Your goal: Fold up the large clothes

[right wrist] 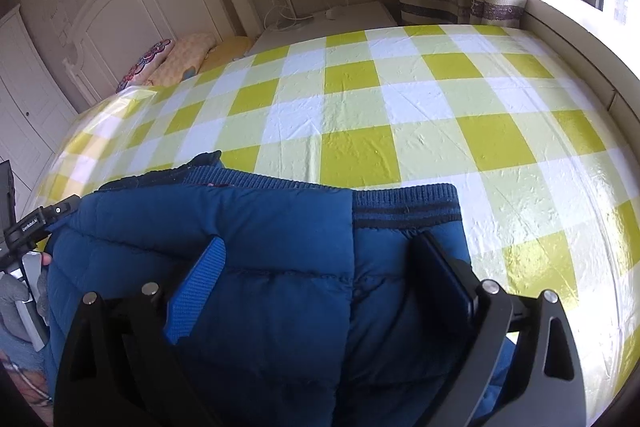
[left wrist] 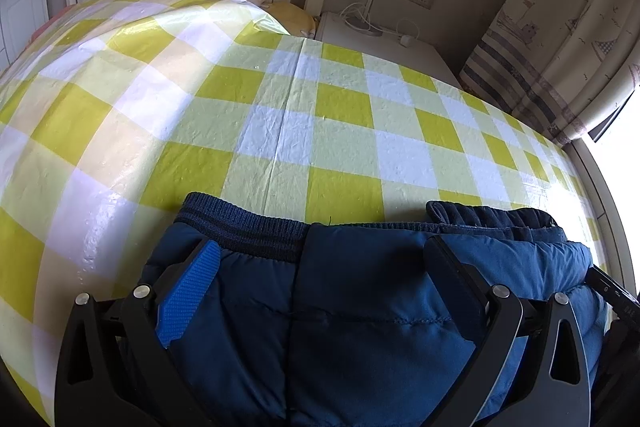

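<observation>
A quilted blue jacket (left wrist: pixel 360 307) with ribbed hem (left wrist: pixel 248 227) lies at the near edge of the bed (left wrist: pixel 280 115), whose checked, crinkled cover stretches bare beyond. Both grippers' (left wrist: pixel 320 291) (right wrist: pixel 320 291) fingers are spread apart over it.

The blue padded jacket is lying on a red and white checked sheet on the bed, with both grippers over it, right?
Not quite: the checked sheet is yellow and white, not red and white, as the right wrist view shows plainly. The rest holds: the blue padded jacket lies on it on the bed, with the right gripper and the left gripper over it, fingers spread.
</observation>
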Tool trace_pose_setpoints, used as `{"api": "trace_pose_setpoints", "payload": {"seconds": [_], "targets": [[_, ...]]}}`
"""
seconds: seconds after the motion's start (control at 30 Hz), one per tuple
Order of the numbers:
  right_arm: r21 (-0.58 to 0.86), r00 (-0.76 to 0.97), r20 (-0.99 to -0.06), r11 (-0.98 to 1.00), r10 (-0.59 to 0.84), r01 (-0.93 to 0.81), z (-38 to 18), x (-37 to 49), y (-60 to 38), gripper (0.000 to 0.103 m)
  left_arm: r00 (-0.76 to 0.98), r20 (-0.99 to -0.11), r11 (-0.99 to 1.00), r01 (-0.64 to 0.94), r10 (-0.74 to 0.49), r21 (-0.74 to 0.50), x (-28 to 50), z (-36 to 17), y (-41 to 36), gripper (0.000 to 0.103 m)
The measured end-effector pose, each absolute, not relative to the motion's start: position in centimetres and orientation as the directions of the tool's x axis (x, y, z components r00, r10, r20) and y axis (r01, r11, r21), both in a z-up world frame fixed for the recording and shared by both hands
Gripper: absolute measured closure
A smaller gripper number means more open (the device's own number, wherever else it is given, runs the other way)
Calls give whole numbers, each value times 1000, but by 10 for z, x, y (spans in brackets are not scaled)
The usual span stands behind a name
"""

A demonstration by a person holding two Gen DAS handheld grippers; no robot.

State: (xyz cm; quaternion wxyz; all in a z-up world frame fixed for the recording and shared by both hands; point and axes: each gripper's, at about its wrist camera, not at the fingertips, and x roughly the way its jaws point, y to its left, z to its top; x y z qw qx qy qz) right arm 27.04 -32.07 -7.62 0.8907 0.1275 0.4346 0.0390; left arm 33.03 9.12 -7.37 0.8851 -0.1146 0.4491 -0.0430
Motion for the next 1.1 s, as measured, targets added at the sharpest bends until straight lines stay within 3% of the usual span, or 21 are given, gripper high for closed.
{"api": "trace_pose_setpoints", "payload": {"seconds": [0.13,0.27,0.37,0.43,0.77,0.9,1.1], "targets": [[142,637,-769,985,45,102,-58,265,-310,12,586,-796,976,-41,-148,-212,322,-62,90,5],[61,706,-699,993,112,-98,-15,231,-250,11,656,-733,983,82,-179,-167,272,-29,59,5],[-48,652,-746,965,136,-256,-27,217,-197,8,659,-739,989,133,-137,-65,248,-35,28,5],[-108,595,-797,945,103,-308,-56,215,-174,4,629,-775,986,155,-54,58,243,-67,5,4],[-48,610,-781,960,136,-275,-66,217,-186,3,649,-755,989,149,-91,10,243,-71,15,4],[-81,662,-746,976,76,-204,-46,205,-207,4,666,-739,991,132,-100,-15,228,-54,28,4],[-6,662,-749,999,31,-54,-53,179,-279,3,694,-720,1000,-2,8,9,204,-60,83,4]]}}
